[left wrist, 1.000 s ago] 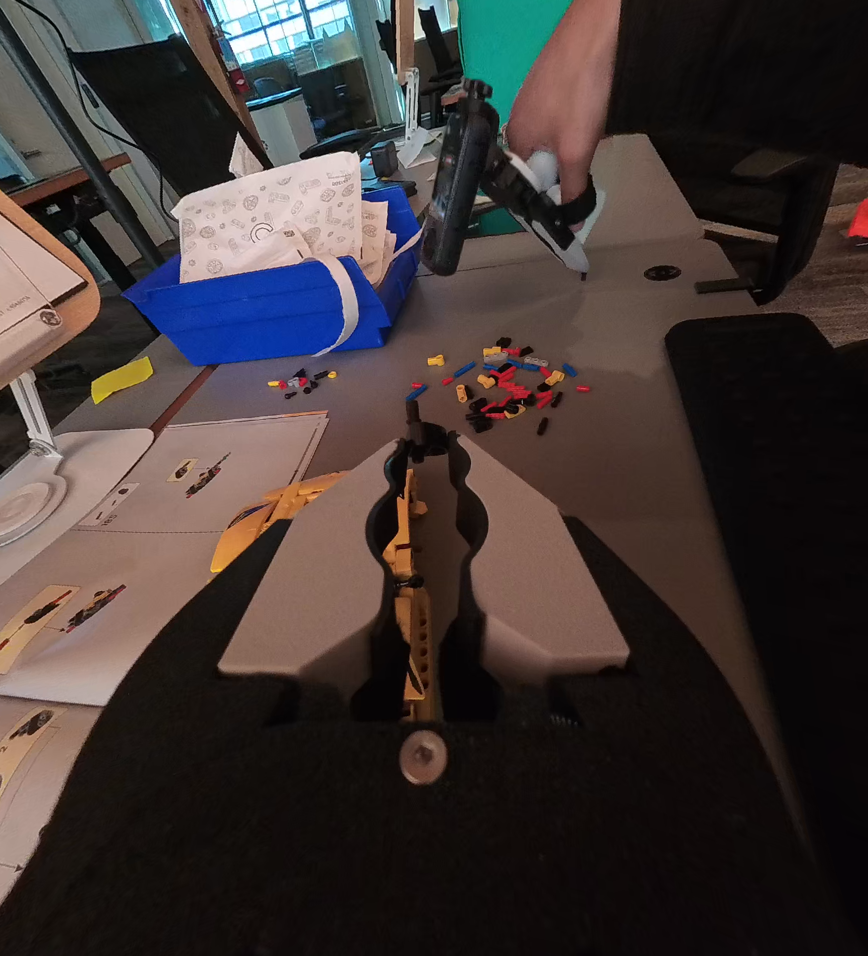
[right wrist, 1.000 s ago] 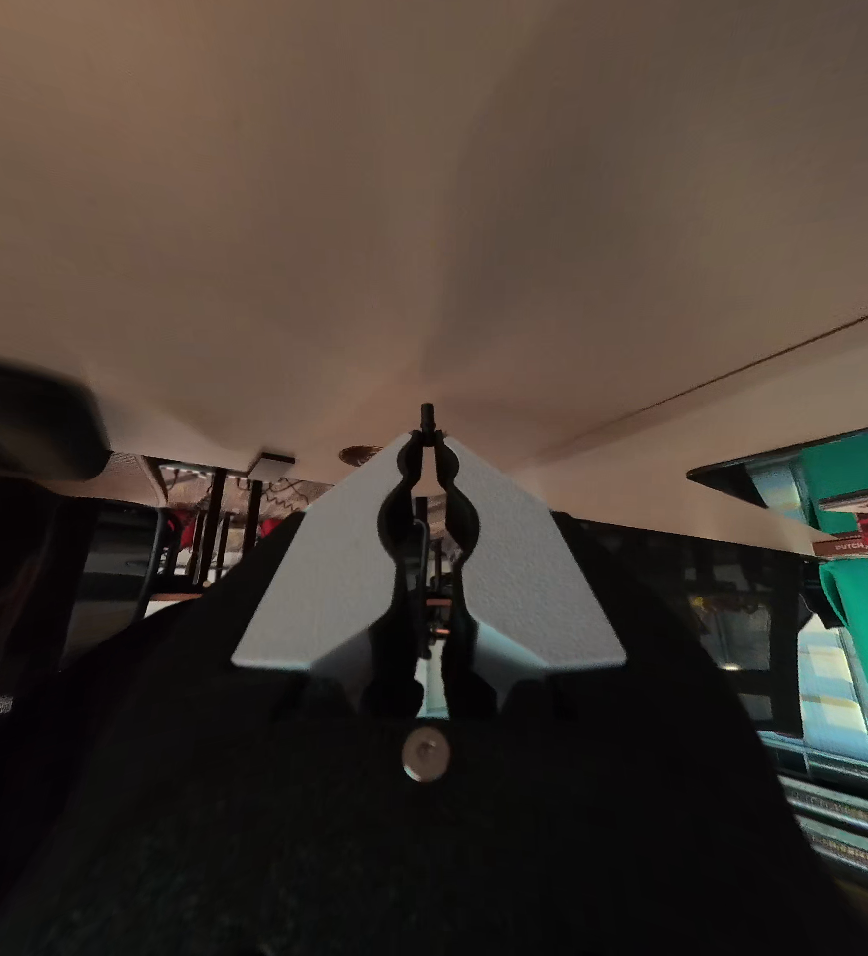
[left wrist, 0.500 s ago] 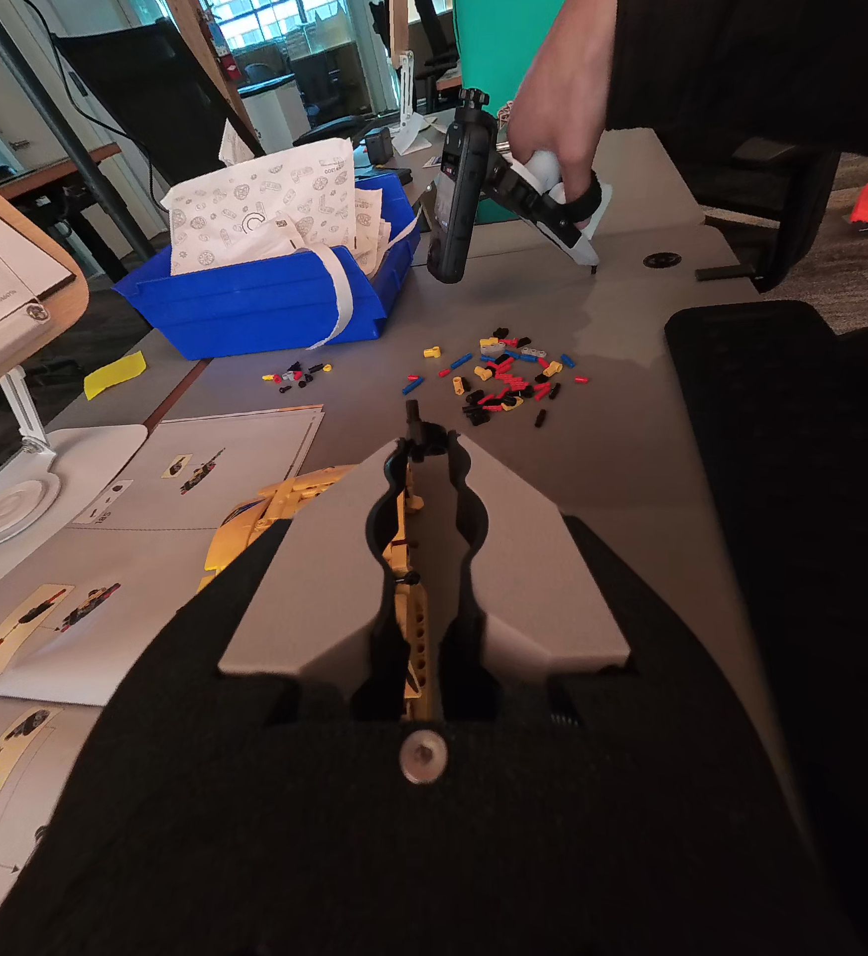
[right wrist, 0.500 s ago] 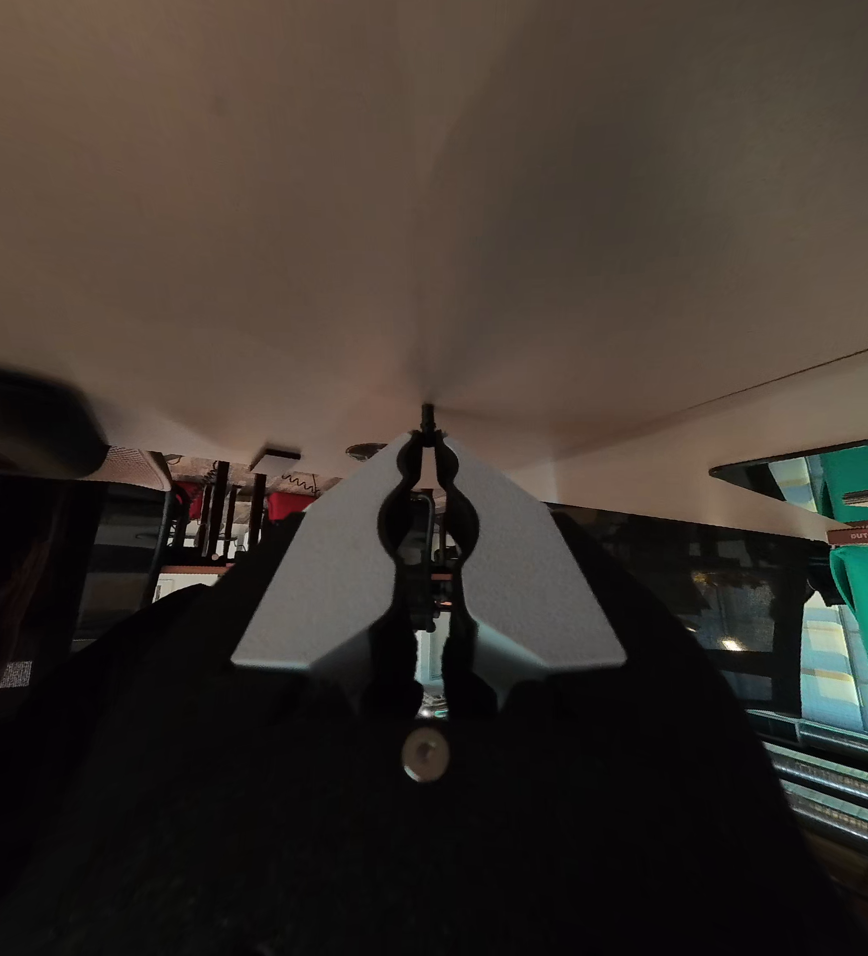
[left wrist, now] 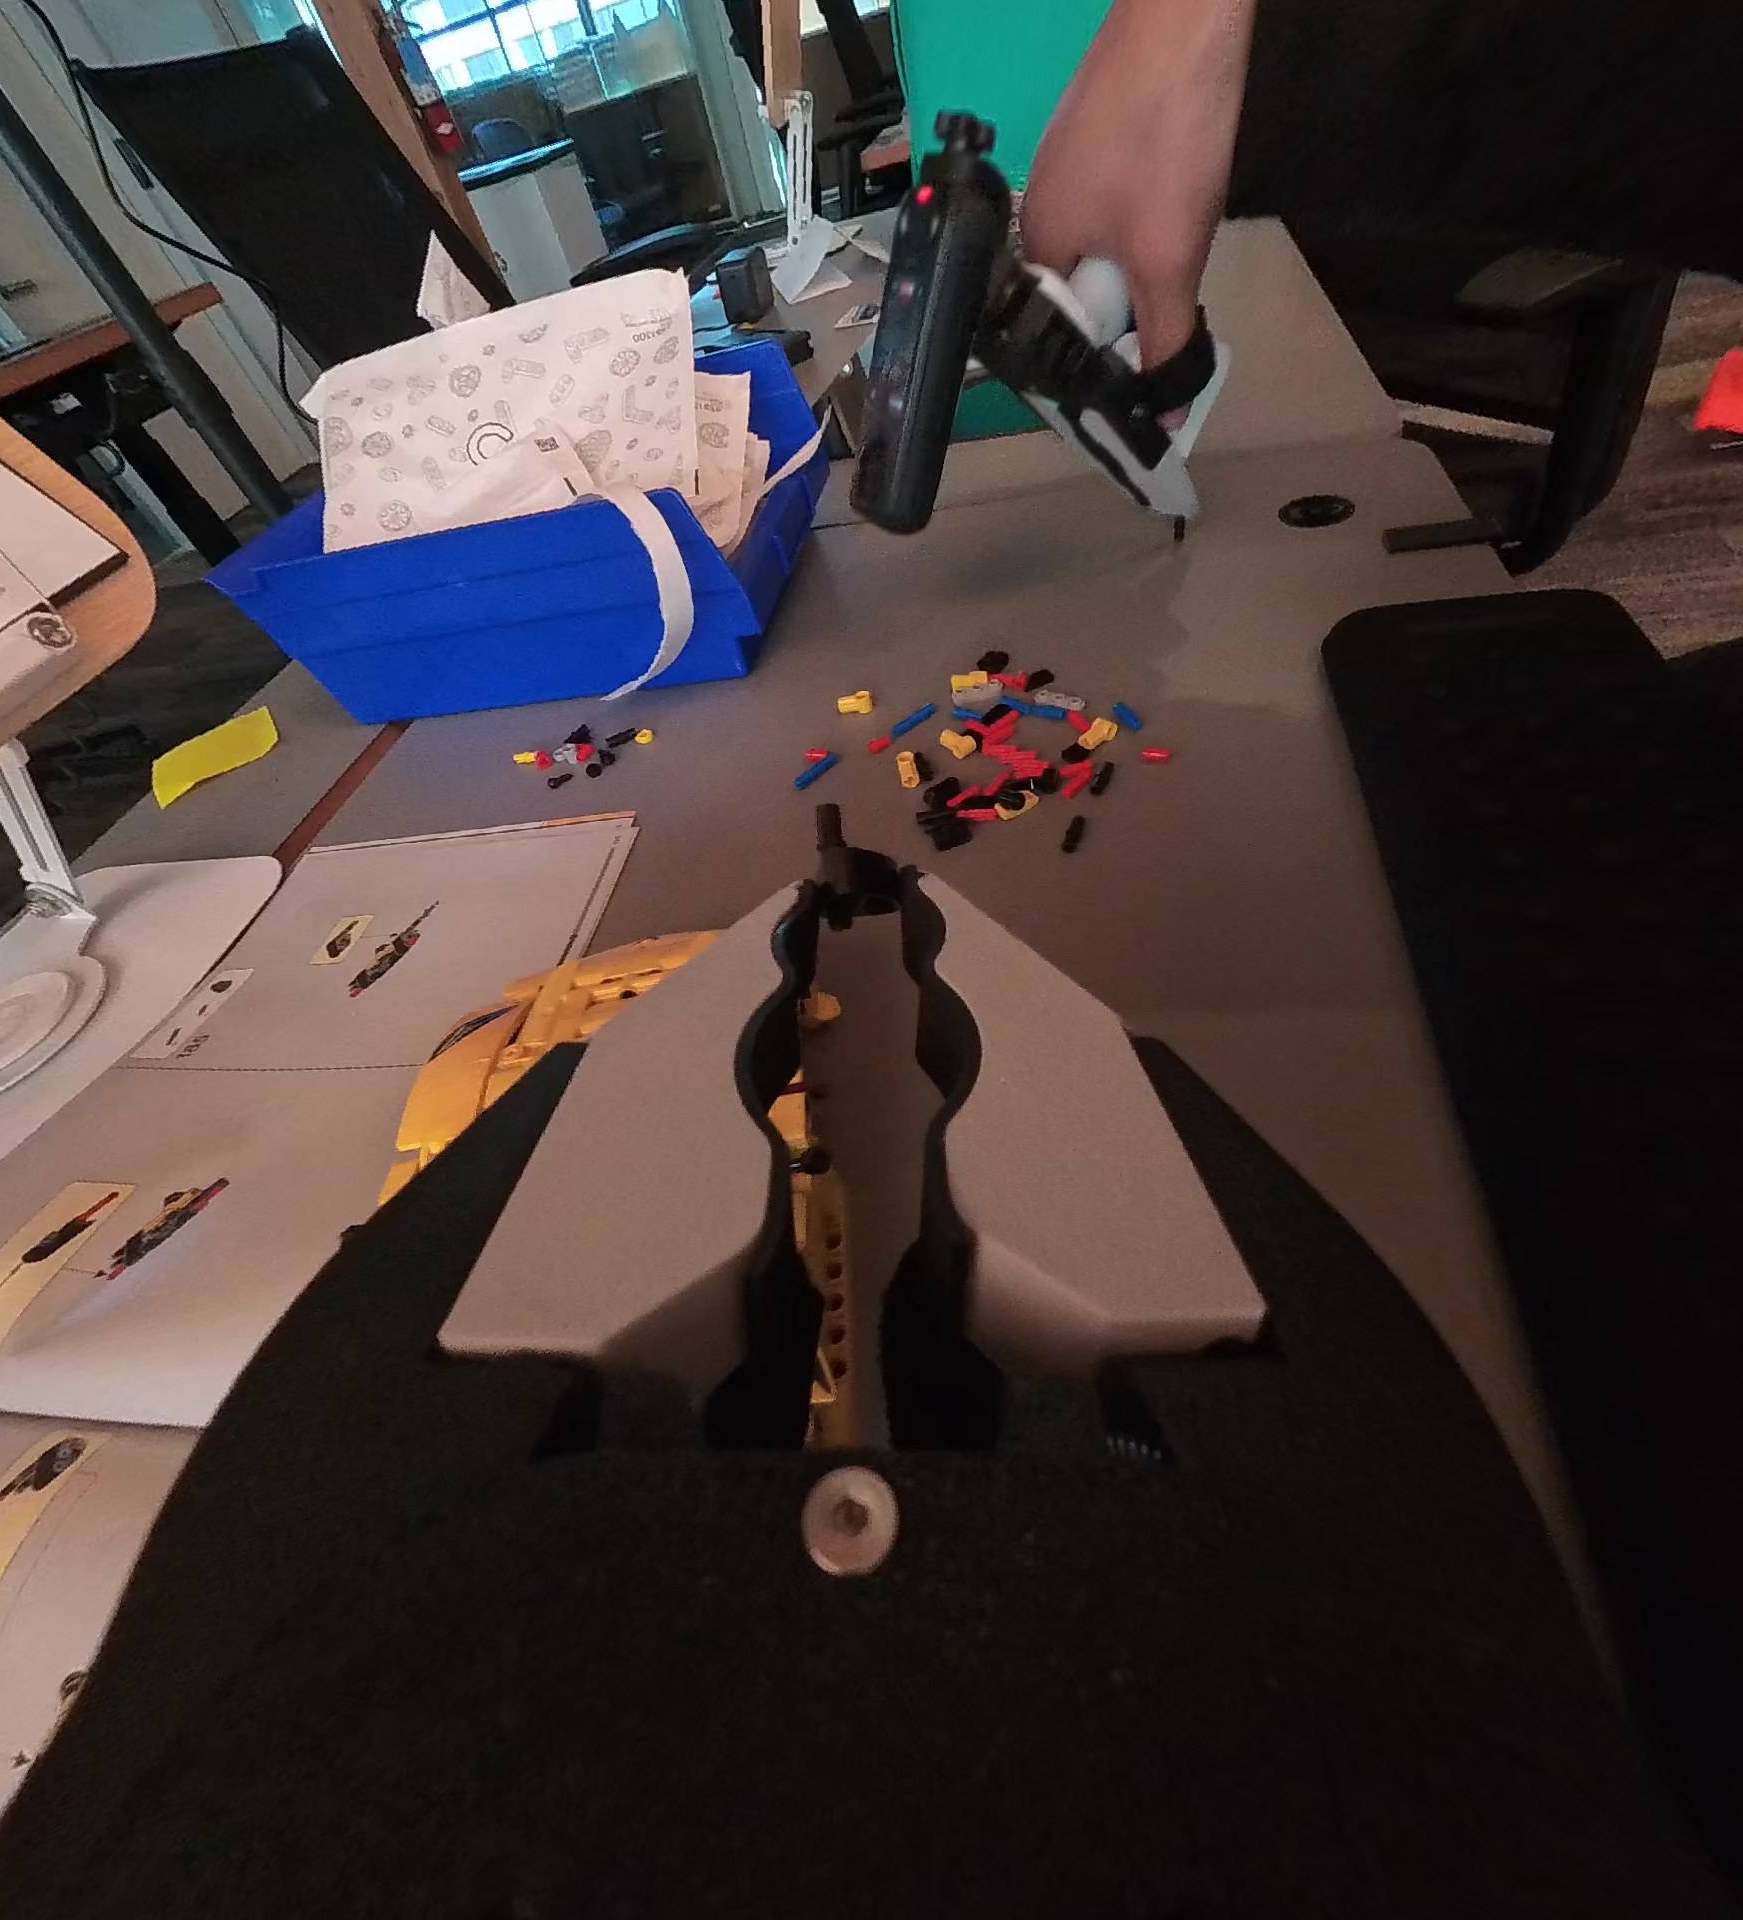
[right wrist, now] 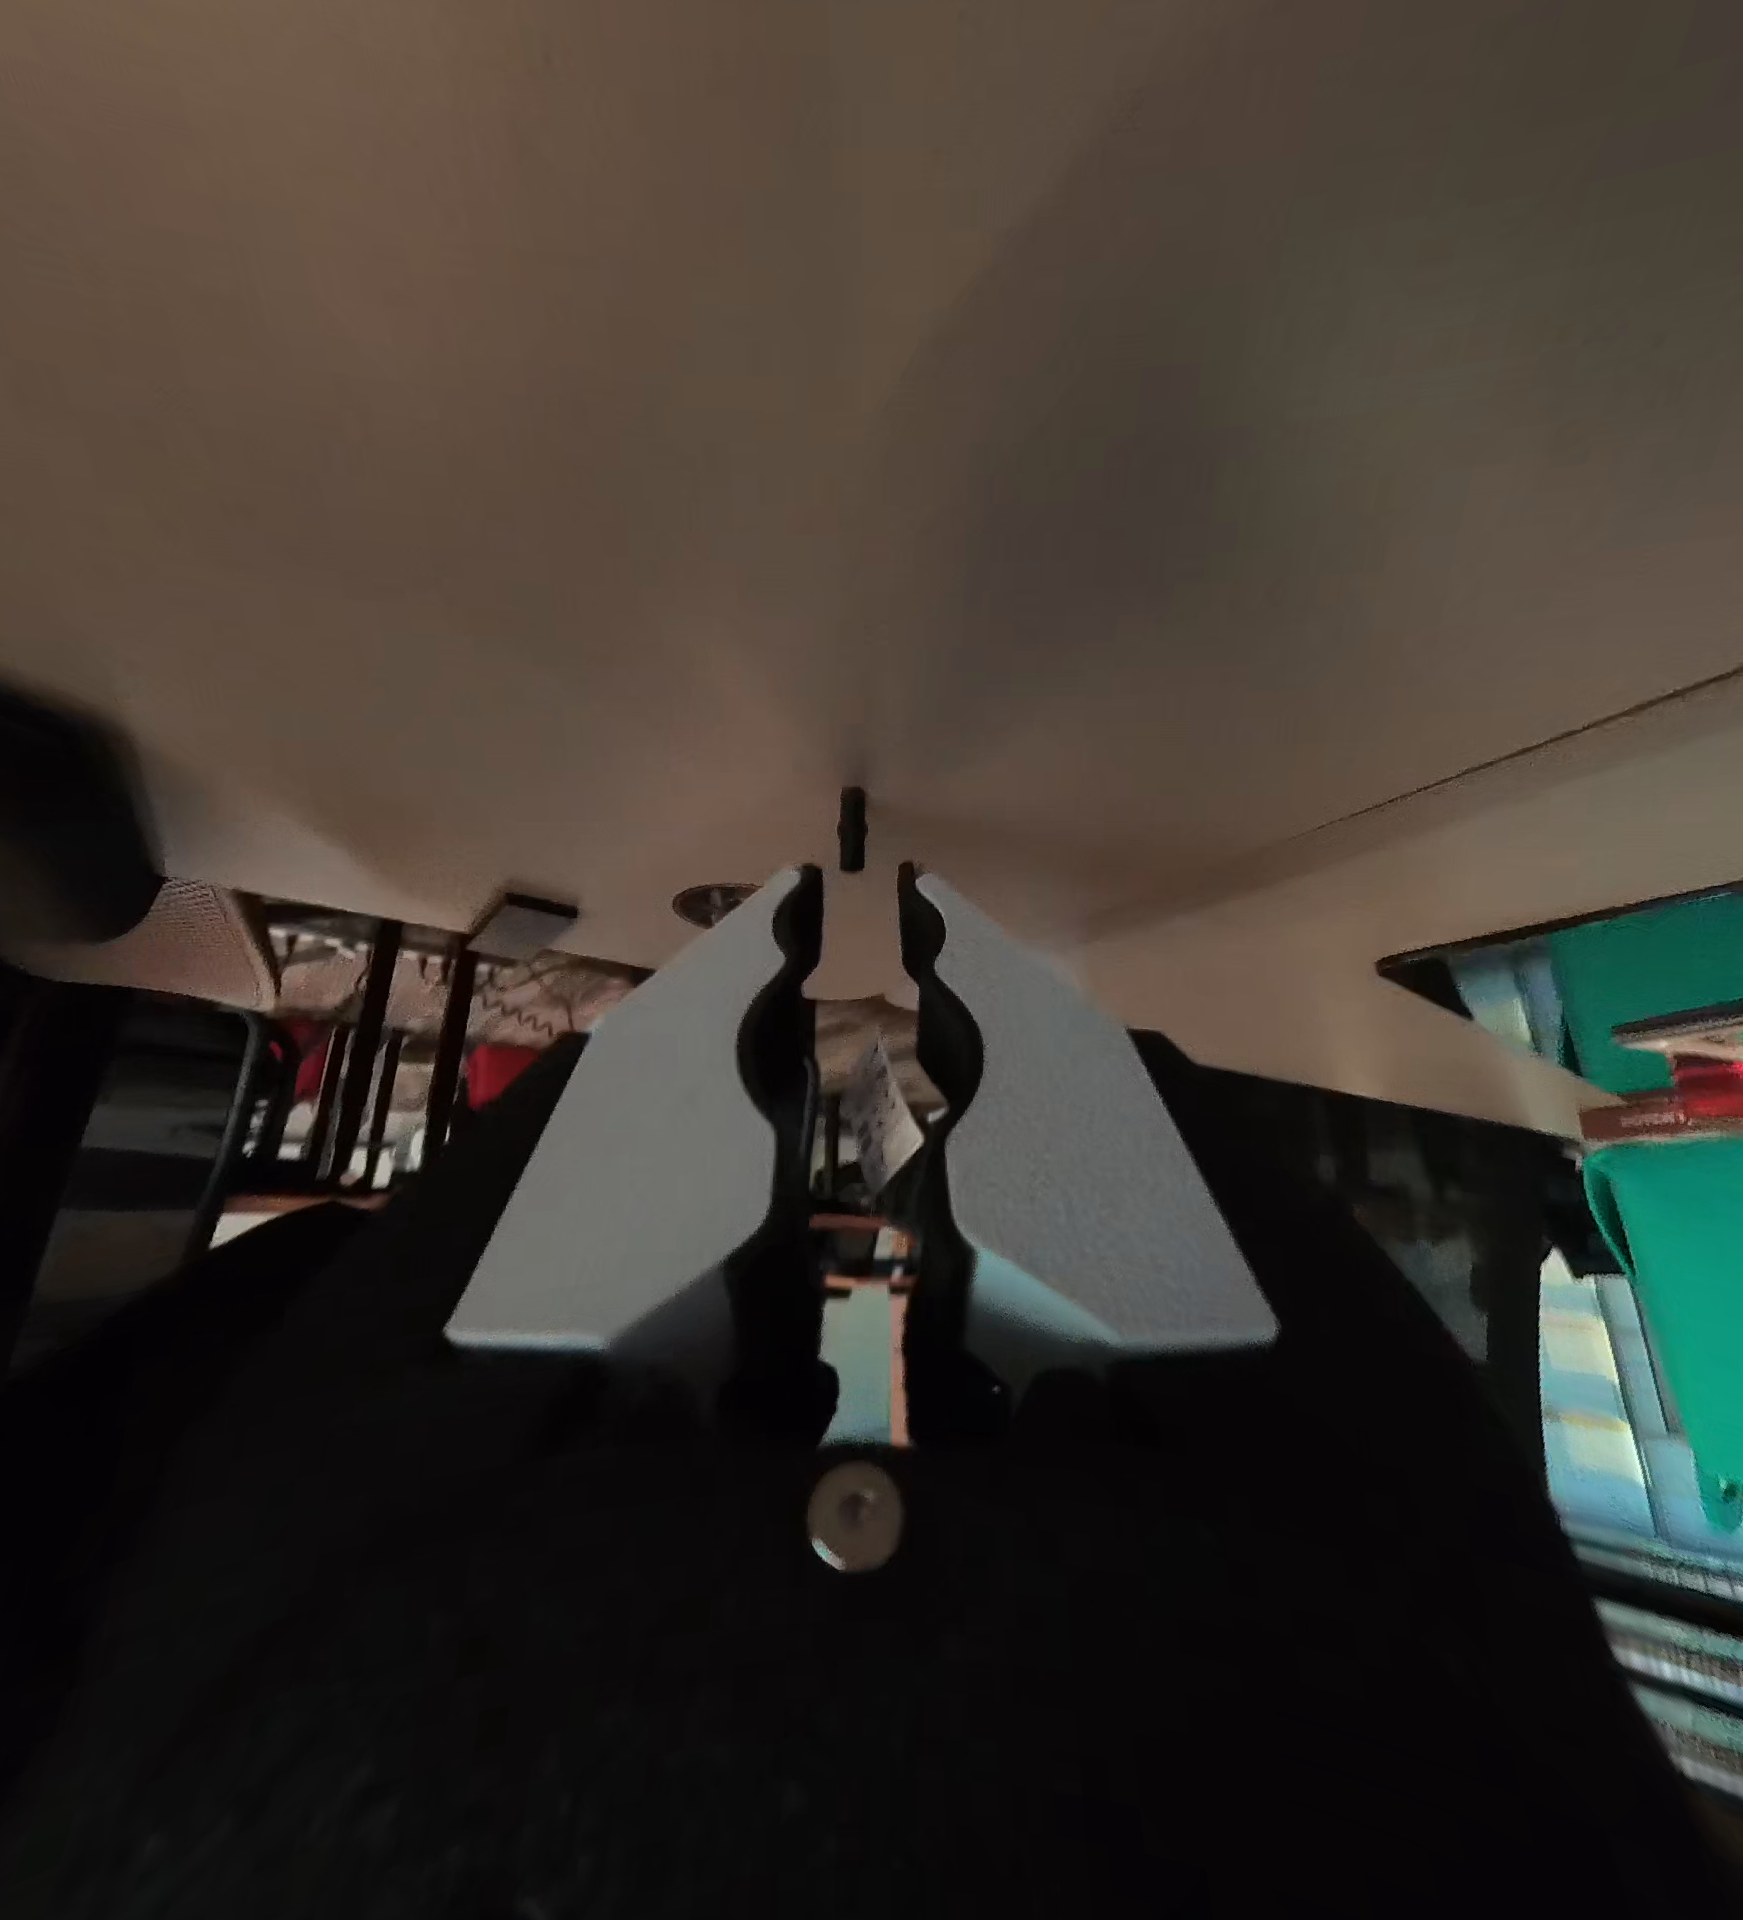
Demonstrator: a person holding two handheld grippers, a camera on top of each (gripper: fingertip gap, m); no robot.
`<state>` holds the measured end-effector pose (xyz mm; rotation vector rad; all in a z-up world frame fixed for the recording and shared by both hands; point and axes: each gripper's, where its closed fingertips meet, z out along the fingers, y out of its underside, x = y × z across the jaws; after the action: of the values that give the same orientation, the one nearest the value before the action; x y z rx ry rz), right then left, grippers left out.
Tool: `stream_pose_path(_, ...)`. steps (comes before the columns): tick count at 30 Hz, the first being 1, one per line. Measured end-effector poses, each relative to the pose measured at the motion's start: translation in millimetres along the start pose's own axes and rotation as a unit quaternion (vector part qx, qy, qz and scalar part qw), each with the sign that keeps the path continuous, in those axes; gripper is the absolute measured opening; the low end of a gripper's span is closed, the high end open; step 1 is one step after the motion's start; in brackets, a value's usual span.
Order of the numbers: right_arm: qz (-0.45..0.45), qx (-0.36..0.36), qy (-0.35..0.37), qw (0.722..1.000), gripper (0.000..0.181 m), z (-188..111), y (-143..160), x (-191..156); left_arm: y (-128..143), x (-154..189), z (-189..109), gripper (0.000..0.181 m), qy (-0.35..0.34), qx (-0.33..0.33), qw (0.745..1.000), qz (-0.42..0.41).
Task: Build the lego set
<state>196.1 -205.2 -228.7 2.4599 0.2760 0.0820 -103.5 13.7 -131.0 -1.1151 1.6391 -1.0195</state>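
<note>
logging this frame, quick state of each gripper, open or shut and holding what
left gripper: shut on the yellow lego model.
right gripper: open, holding nothing; a small black pin stands on the table just past its fingers.

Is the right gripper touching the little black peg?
Apart. The right wrist view shows the right gripper open, the black peg standing clear beyond its tips.

**Lego parts: where each one sits**

Your yellow lego model [left wrist: 576,1013] lies on the open instruction booklet [left wrist: 223,1049], with a long yellow holed beam [left wrist: 831,1262] of it running back between the left jaws. A black piece [left wrist: 846,862] sticks up at its far tip. Farther off on the worktop [left wrist: 1210,935] lies a loose scatter of small pieces [left wrist: 992,753], red, black, yellow and blue, and a smaller cluster [left wrist: 581,748] to its left. One black pin [right wrist: 851,828] stands on end on the worktop, just beyond the parted right jaws.
</note>
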Motion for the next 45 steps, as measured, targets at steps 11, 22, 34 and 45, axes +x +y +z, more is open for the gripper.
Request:
stream_pose_path(11,-0.01,0.47,0.016,0.883,0.029,-12.3,6.6,5.9,-5.7,0.4,-1.2,0.015,-0.007,0.008,1.0,0.005)
stream_pose_path(22,-0.009,0.5,0.027,0.865,0.02,-2.3,-6.0,0.5,3.7,5.9,5.8,0.015,-0.002,-0.014,1.0,0.016)
stream_pose_path(34,-0.019,0.468,0.021,0.883,0.017,1.4,-14.9,1.1,6.5,6.4,7.4,0.015,-0.002,-0.019,1.0,0.019)
stream_pose_path(45,-0.027,0.458,0.005,0.889,0.004,3.8,-14.8,-3.0,6.3,7.6,7.9,0.015,0.001,-0.02,1.0,0.018)
